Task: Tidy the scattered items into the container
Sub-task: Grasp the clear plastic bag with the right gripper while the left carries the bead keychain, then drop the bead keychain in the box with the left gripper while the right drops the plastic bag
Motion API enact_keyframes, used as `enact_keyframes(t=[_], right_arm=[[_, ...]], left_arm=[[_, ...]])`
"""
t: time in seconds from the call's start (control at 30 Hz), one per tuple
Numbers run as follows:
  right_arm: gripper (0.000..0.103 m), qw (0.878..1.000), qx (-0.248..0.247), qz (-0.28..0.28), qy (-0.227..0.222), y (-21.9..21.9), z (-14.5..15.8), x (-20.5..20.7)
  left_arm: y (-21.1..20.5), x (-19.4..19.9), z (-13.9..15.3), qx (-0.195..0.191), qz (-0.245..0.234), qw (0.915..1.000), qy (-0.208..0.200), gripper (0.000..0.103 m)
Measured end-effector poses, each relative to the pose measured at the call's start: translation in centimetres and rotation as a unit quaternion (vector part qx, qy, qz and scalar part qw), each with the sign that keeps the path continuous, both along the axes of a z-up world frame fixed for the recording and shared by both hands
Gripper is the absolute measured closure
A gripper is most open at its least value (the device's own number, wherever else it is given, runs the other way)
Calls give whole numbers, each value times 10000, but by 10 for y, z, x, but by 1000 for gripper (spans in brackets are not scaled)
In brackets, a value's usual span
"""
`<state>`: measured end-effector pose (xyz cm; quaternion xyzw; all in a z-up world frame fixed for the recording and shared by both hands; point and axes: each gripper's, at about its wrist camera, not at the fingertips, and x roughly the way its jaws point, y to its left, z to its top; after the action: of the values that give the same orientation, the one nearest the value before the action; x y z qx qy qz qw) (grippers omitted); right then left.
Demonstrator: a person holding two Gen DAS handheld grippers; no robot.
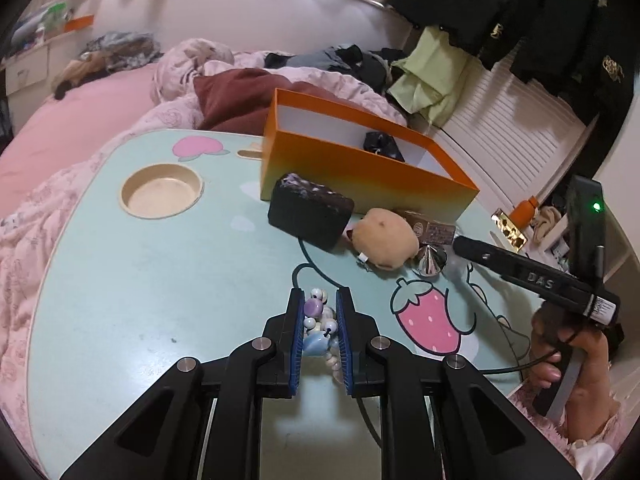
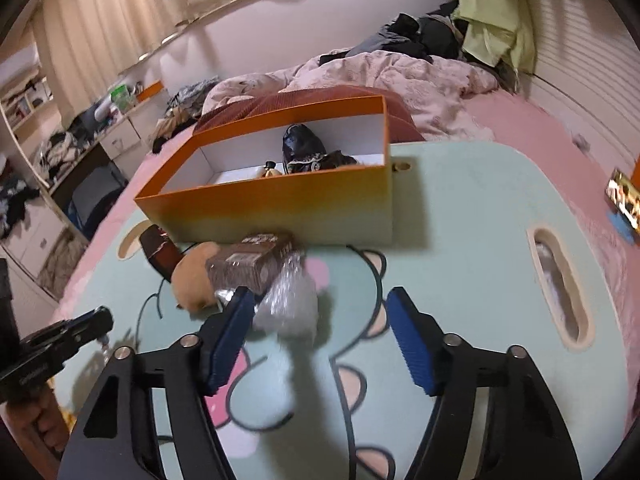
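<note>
An orange box (image 1: 360, 168) with a white inside stands at the back of the mint table (image 1: 140, 280); it holds a dark item (image 2: 300, 148). My left gripper (image 1: 319, 298) is shut on a bead bracelet (image 1: 318, 320) of white, purple and blue beads, low over the table. In front of the box lie a black pouch (image 1: 310, 216), a tan plush (image 1: 384, 238), a brown packet (image 2: 252, 264), a silver cone (image 1: 430, 260) and a clear plastic bag (image 2: 290, 300). My right gripper (image 2: 320, 298) is open, with the plastic bag between its fingertips.
A round cup recess (image 1: 162, 194) is sunk in the table at the left. A slot handle (image 2: 560, 284) cuts the table's right side. The table rests on a pink bed (image 1: 80, 120) with crumpled bedding and clothes behind the box.
</note>
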<state>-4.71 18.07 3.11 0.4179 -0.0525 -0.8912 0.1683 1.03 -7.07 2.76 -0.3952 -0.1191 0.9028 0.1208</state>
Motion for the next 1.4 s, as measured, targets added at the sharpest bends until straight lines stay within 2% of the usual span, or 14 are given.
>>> enact_keyframes(t=[0.07, 0.1, 0.27, 0.37, 0.6, 0.83, 0.93, 1.03, 1.07, 1.1, 1.17, 1.2, 1.27, 1.4], right_arm=[[51, 9996, -175, 214, -77, -3, -5, -3], [70, 9994, -159, 269, -179, -5, -9, -3], [71, 9991, -144, 401, -87, 2, -12, 15], [71, 9984, -375, 310, 278, 15, 2, 28], [71, 9972, -416, 192, 590, 25, 27, 21], [71, 9948, -374, 225, 917, 10, 63, -13], [70, 9946, -362, 220, 951, 1, 73, -33], [70, 9960, -334, 92, 822, -11, 71, -61], [70, 9961, -367, 104, 791, -16, 68, -71], [69, 9962, -423, 118, 755, -19, 64, -79], [55, 9951, -734, 340, 563, -23, 52, -95], [36, 9952, -844, 357, 344, -23, 44, -102], [35, 9944, -1046, 62, 106, -13, 35, -107], [35, 9873, -1557, -148, 277, 8, 36, -90]], left_arm=[[0, -1, 0, 11, -9, 10000, 4, 88], [1, 0, 0, 22, -10, 10000, 1, 88], [-1, 1, -2, 30, 20, 10000, -22, 88], [-1, 0, 3, 146, -5, 9999, 7, 88], [9, -19, 39, 111, -222, 9993, 273, 88], [20, -79, 97, 107, -280, 9983, 501, 88], [28, -108, 105, 161, -370, 9981, 475, 88], [31, -146, 90, 242, -141, 9994, 195, 88], [33, -158, 81, 248, -101, 9996, 91, 80], [35, -168, 71, 204, -100, 9997, -13, 53], [38, -175, 56, -124, 69, 9998, -133, 22], [36, -171, 52, -251, 266, 9993, -41, 22], [32, -159, 49, -113, 224, 9995, 185, 21], [22, -144, 56, 50, 242, 9994, 242, 19]])
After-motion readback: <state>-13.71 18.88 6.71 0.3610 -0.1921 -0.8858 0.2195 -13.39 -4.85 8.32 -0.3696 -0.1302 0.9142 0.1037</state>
